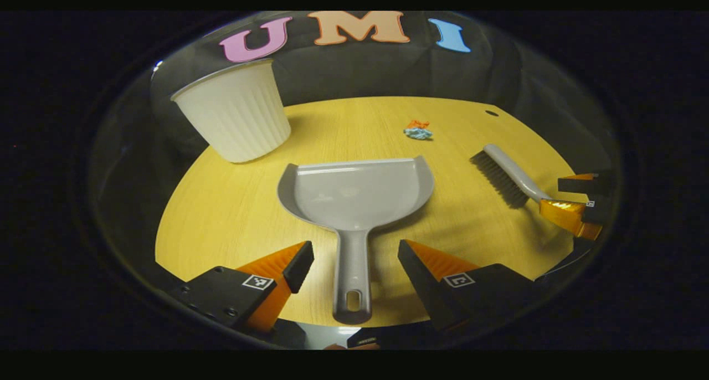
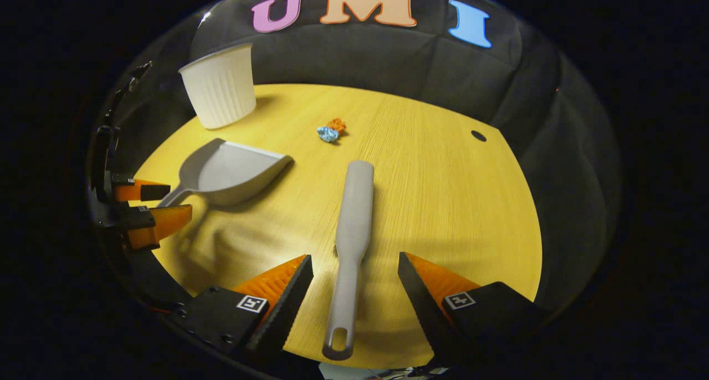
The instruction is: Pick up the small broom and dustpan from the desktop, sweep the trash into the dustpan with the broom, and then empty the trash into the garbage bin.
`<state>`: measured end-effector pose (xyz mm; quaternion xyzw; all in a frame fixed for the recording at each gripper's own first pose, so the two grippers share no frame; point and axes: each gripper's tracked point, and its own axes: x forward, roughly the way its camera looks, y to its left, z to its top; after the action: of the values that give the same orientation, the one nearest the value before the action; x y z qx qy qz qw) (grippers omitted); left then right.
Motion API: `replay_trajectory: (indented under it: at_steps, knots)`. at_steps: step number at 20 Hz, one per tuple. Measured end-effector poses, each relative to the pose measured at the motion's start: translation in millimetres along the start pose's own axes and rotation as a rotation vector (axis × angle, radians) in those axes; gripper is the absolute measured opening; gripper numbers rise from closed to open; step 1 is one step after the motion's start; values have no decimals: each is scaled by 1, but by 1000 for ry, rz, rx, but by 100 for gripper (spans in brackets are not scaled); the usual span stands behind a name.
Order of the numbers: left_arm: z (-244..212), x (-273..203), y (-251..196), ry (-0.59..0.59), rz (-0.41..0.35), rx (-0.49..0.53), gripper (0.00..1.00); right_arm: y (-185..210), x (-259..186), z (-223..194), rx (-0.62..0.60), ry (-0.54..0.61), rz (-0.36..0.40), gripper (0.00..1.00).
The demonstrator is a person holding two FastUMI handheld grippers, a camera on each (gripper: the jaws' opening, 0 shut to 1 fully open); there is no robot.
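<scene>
A grey dustpan (image 1: 357, 194) lies on the round wooden desktop (image 1: 221, 214), its handle running back between the fingers of my left gripper (image 1: 354, 261), which is open with gaps on both sides. A grey broom (image 2: 354, 214) lies with its handle between the fingers of my right gripper (image 2: 354, 272), also open and not touching it. The trash (image 2: 330, 131), a blue and an orange crumpled scrap, sits beyond the broom's head. In the left gripper view the broom (image 1: 507, 175) lies at right with the right gripper (image 1: 576, 203) around its handle. The dustpan (image 2: 232, 172) and left gripper (image 2: 160, 203) appear at left.
A white ribbed garbage bin (image 1: 235, 114) stands at the far left of the desktop, seen too in the right gripper view as the bin (image 2: 220, 92). A small dark hole (image 2: 478, 136) marks the desktop at the far right. The desktop's rim curves close behind both grippers.
</scene>
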<state>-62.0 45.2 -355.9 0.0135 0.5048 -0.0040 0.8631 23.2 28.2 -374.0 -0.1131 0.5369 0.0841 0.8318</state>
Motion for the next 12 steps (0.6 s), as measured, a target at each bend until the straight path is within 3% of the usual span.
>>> replay_trajectory:
  at_steps: [1,2,3,5,6,7,8,9,10,12]
  knots:
    - [-2,8,0,22,-8,2,100,-1,7,-1,-8,23,-7,99]
    - [-5,15,-2,46,-23,5,95,-3,13,0,-13,49,-15,100]
    - [-8,21,-3,74,-38,10,99,-3,17,-2,-17,80,-16,99]
    - [-17,27,-7,123,-80,20,91,-1,20,-8,-23,135,-10,94]
    - [-16,30,-8,124,-94,11,88,-1,22,-10,-27,158,-10,87]
    - [-12,31,-5,109,-90,20,77,-2,25,-11,-28,170,-18,80]
    - [-10,35,2,105,-69,35,67,-5,22,-9,-30,165,-41,63]
    - [-9,34,8,106,-52,47,46,-5,26,-10,-34,176,-39,45]
    - [-8,33,14,102,-44,55,35,-4,25,-9,-32,182,-30,28]
    - [-6,36,17,111,-56,85,30,-3,25,-5,-10,167,-29,24]
